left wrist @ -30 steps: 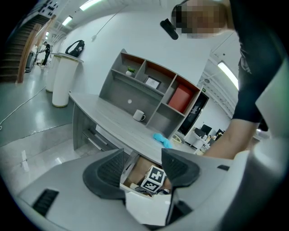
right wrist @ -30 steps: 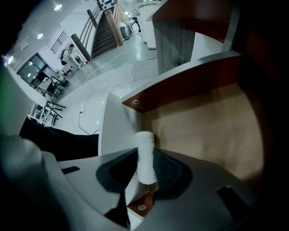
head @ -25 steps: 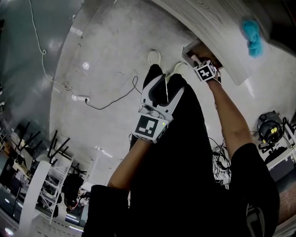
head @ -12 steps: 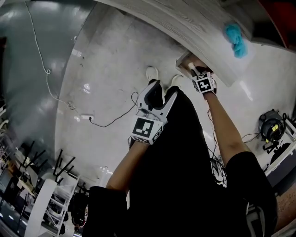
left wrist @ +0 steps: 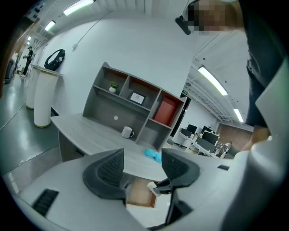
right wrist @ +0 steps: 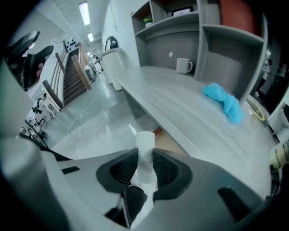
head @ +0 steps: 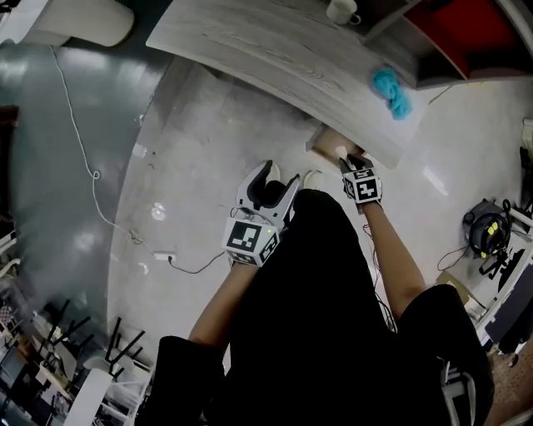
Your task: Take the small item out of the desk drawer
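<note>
The desk drawer [head: 323, 141] stands pulled out under the grey desk [head: 275, 50], its wooden inside showing. My right gripper [head: 346, 160] hovers at the drawer's open end, shut on the small item, a short white cylinder [right wrist: 145, 143] standing upright between the pads. In the left gripper view the drawer [left wrist: 140, 193] and the white item [left wrist: 152, 188] show through the gap of the jaws. My left gripper [head: 278, 176] hangs open and empty over the person's legs, left of the drawer.
On the desk top lie a crumpled blue cloth [head: 391, 90] near the right end and a white mug [head: 341, 11] at the back by a grey shelf unit [left wrist: 131, 103]. A cable and socket strip [head: 165, 256] lie on the floor at left.
The head view has swung up, so the desk top, cloth and mug now show. The right gripper stays shut on the white item at the drawer. The left gripper stays open.
</note>
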`<state>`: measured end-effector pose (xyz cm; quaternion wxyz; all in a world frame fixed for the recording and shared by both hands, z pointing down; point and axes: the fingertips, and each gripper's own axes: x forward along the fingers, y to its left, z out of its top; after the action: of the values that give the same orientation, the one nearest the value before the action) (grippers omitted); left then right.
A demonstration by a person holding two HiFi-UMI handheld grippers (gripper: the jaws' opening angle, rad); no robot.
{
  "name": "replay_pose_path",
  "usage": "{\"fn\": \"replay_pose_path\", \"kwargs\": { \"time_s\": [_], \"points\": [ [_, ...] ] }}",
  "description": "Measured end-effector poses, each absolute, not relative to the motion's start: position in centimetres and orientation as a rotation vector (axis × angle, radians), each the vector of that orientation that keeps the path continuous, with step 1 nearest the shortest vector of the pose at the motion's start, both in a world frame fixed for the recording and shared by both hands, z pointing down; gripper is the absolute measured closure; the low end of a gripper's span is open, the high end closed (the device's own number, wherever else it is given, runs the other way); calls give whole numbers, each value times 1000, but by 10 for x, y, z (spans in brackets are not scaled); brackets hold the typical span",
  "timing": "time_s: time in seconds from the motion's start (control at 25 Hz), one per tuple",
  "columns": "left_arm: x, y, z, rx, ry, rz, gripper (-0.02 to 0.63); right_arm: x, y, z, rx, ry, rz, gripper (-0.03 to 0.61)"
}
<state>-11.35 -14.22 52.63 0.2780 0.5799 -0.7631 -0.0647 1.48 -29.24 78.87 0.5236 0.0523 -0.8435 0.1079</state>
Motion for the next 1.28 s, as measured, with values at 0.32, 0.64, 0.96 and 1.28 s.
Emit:
{"fn": "replay_pose_path", "kwargs": {
  "time_s": [0.32, 0.64, 0.96, 1.28],
  "points": [
    [-127, -159, 468, 1744, -2015, -209, 376, 15, -306, 698, 364, -2183, 454, 474],
    [-136, -192, 435, 1904, -1965, -214, 376, -5, -313, 574, 522, -2432, 439, 474],
    [-125, -238, 389, 2085, -1887, -229, 376, 18, -339, 456, 750, -2626, 426, 474],
    [-122, -259, 362, 2161, -1812, -279, 376, 38, -350, 368, 971, -2750, 419, 474]
  ]
}}
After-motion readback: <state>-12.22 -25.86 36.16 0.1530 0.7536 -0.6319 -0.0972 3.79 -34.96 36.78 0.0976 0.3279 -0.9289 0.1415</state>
